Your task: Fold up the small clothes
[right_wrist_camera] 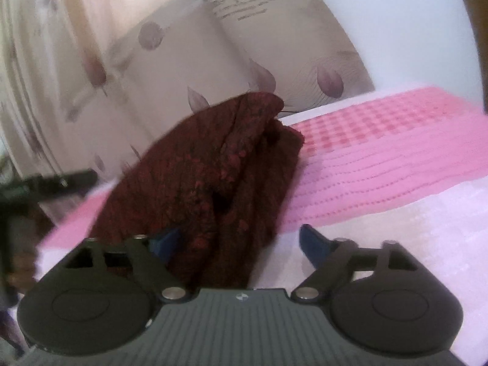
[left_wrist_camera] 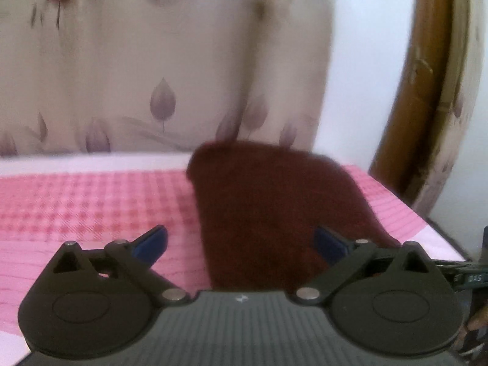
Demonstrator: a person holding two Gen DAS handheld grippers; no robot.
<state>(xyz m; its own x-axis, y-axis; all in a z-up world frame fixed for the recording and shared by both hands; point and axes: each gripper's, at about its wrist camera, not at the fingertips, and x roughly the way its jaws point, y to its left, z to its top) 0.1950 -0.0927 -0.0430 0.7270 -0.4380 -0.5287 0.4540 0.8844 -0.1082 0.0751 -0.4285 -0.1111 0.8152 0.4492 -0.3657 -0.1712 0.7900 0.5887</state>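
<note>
A dark maroon patterned cloth [left_wrist_camera: 274, 207] lies bunched on a pink checked cover [left_wrist_camera: 91, 201]. In the left wrist view my left gripper [left_wrist_camera: 241, 242] is open, its blue fingertips [left_wrist_camera: 152, 242] spread either side of the cloth's near end. In the right wrist view the same cloth [right_wrist_camera: 213, 167] rises in loose folds. My right gripper [right_wrist_camera: 241, 241] is open, with the cloth's near edge between the blue fingertips [right_wrist_camera: 314, 241] and close to the left one.
A cream curtain with purple leaf prints [left_wrist_camera: 152, 76] hangs behind the bed. A brown wooden frame [left_wrist_camera: 421, 91] stands at the right. The pink cover [right_wrist_camera: 381, 146] meets pale bedding [right_wrist_camera: 396, 228] at the near right. The other gripper's dark body [right_wrist_camera: 45, 183] shows at the left.
</note>
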